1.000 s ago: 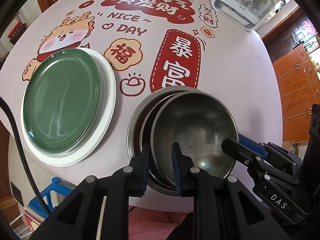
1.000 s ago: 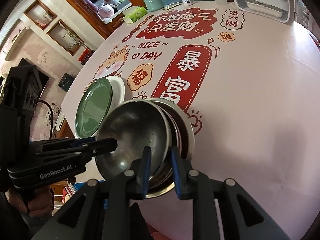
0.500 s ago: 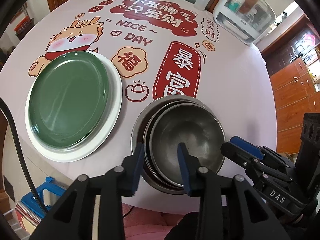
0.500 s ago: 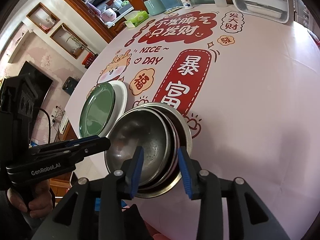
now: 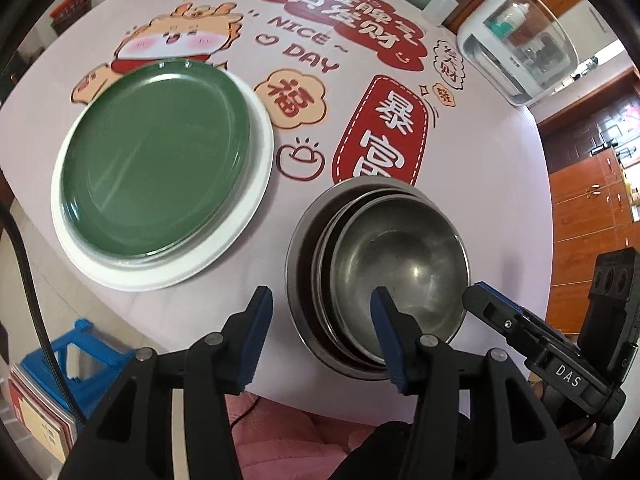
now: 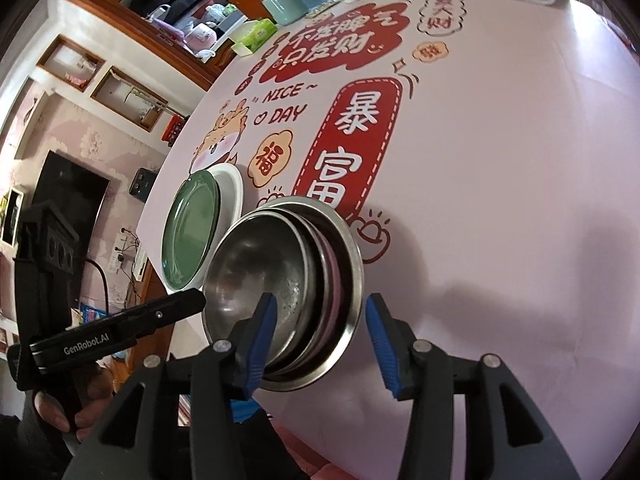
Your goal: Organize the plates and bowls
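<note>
Left tongs [image 5: 322, 312]: spread wide, gripping nothing | Right tongs [image 6: 320, 320]: spread wide, gripping nothing | Steel bowls [image 5: 400, 256]: nested, near worktop [image 5: 480, 152] front edge | Green plate [image 5: 156, 160]: stacked on white plate [image 5: 256, 196], beside bowls, toward the worktop's left edge.

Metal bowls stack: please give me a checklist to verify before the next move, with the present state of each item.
1. Left gripper open and empty: ok.
2. Right gripper open and empty: ok.
3. Metal bowls nested in one stack: ok.
4. Stack fully on the table, away from the edge: not ok, it sits near the edge.
5. Green plate resting on the white plate: ok.
6. Top bowl seated level: cannot tell.
</note>
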`<move>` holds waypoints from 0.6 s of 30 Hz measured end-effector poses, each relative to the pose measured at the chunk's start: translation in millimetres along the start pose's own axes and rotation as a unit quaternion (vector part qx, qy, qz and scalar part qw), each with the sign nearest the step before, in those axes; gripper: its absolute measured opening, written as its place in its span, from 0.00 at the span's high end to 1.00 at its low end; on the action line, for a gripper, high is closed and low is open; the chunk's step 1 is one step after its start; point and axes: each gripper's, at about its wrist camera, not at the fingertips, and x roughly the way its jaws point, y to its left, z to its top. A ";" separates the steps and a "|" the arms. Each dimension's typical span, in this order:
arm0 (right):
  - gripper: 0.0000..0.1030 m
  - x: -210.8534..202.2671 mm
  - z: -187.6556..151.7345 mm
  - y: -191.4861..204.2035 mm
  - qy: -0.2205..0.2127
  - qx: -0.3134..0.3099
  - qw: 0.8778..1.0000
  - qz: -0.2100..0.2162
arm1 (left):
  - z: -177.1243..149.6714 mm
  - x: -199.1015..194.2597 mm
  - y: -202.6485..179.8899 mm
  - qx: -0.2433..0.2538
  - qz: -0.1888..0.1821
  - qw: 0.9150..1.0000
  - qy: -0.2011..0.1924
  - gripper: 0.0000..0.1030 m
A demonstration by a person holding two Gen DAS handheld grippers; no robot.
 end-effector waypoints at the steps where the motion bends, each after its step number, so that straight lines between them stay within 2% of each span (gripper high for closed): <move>1: 0.55 1.0 0.0 -2.1 0.002 0.005 1.000 0.002 | 0.3 2.2 1.2 -0.004 -0.001 1.000 0.004 0.52; 9: 0.55 11.8 0.7 -14.8 0.027 0.044 0.998 0.024 | 4.0 19.3 8.2 -0.024 -0.014 0.999 0.033 0.52; 18: 0.55 26.8 2.3 -20.6 0.054 0.069 0.996 0.036 | 15.5 34.6 7.5 -0.017 -0.020 0.998 0.058 0.52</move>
